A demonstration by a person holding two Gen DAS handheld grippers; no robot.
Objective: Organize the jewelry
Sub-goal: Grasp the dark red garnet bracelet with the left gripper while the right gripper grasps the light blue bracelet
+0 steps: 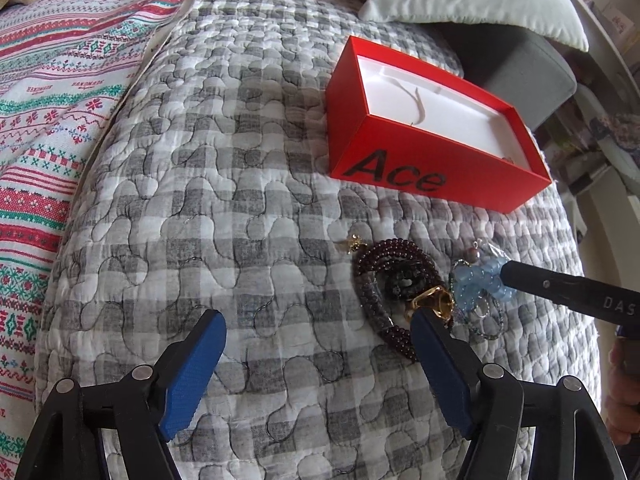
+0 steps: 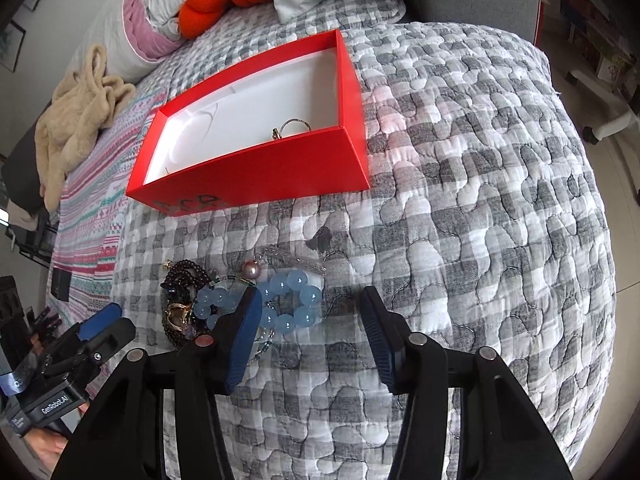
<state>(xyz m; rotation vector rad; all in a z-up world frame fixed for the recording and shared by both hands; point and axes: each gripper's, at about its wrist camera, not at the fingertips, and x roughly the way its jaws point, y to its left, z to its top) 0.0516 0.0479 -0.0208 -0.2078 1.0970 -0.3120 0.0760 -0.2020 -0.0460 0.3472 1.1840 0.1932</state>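
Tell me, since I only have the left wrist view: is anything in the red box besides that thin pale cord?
Observer: Yes. A ring lies inside the red box, against its near wall.
Operator: And the right gripper? I see only one finger by the blue beads.
Observer: The right gripper is open. Part of the blue bead bracelet lies between its fingers, and the pads are not pressing on it.

Your colours: red box, blue beads, grey checks

You see a red box [image 2: 256,168] lined white with black lettering, a pale blue bead bracelet [image 2: 292,300], a dark garnet bead strand [image 1: 384,268], a gold ring [image 1: 434,300], and a grey-and-white checked quilt [image 1: 240,200].
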